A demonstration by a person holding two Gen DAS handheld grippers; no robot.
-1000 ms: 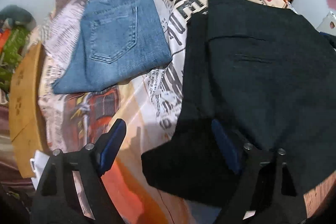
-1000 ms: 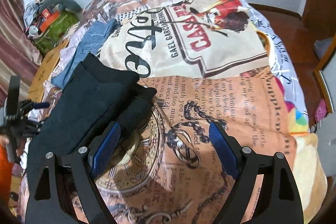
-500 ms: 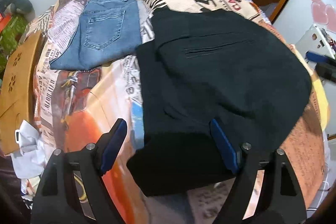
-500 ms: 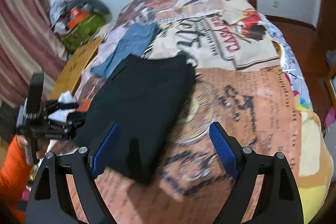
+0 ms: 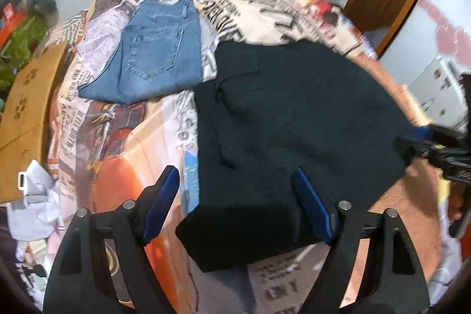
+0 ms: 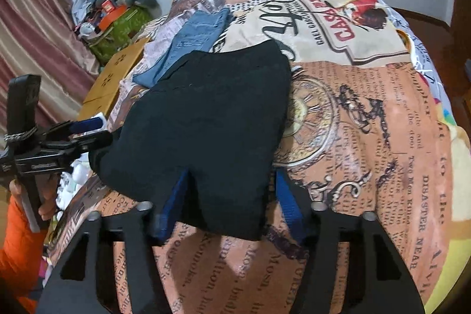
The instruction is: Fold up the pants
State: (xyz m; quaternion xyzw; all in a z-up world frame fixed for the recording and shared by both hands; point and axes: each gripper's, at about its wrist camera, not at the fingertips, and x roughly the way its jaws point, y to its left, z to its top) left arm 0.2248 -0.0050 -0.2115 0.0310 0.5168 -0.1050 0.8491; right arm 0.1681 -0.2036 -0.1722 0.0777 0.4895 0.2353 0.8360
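Fingers (image 5: 167,190) of left gripper (image 5: 235,196) spreading wide, holding nothing | right gripper (image 6: 229,196) fingers straddling black pants (image 6: 206,119) edge, not closed | folded jeans (image 5: 156,49) lying far left on bed (image 6: 368,108)

A folded pair of black fabric pants (image 6: 206,119) is spread on a bedspread printed with newspaper text and a clock (image 6: 368,137). Its near edge is straddled by the parted blue-padded fingers of the right gripper (image 6: 228,205). Folded blue denim jeans (image 6: 194,40) are seen just behind.

Black pants (image 6: 206,119) hide the right gripper (image 6: 229,199) fingertips — contact unclear.
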